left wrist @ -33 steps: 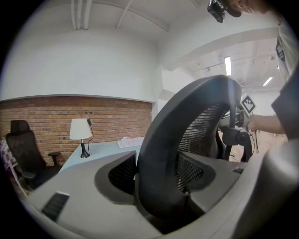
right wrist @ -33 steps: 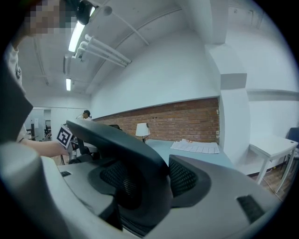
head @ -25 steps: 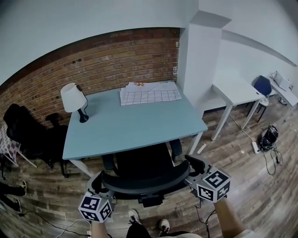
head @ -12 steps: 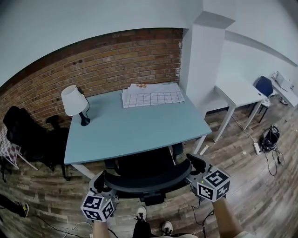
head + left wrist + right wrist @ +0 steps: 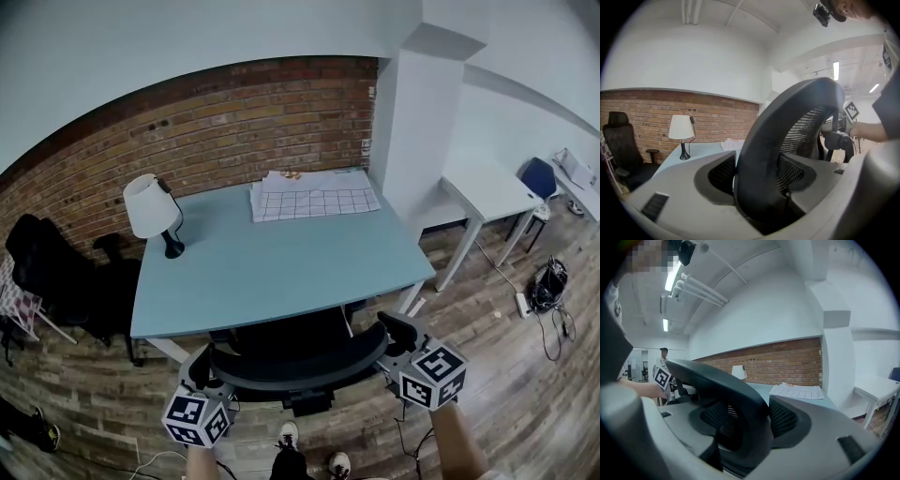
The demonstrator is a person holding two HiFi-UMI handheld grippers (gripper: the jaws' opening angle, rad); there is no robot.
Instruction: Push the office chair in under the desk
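Bright even ceiling light; strong fisheye edge warping; nearest surfaces blurred; soft shadows.

Desk (image 5: 281,272) edge over office chair (image 5: 291,361) seat, open desktop centre, lamp (image 5: 152,208) at left, papers (image 5: 314,199) at back

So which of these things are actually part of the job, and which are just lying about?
Part of the job: office chair, desk, left gripper and right gripper, both clamped on the chair's backrest.
Just lying about: lamp, papers, white table, blue chair, black chair.

No text, label, brand or number can be read anywhere here.
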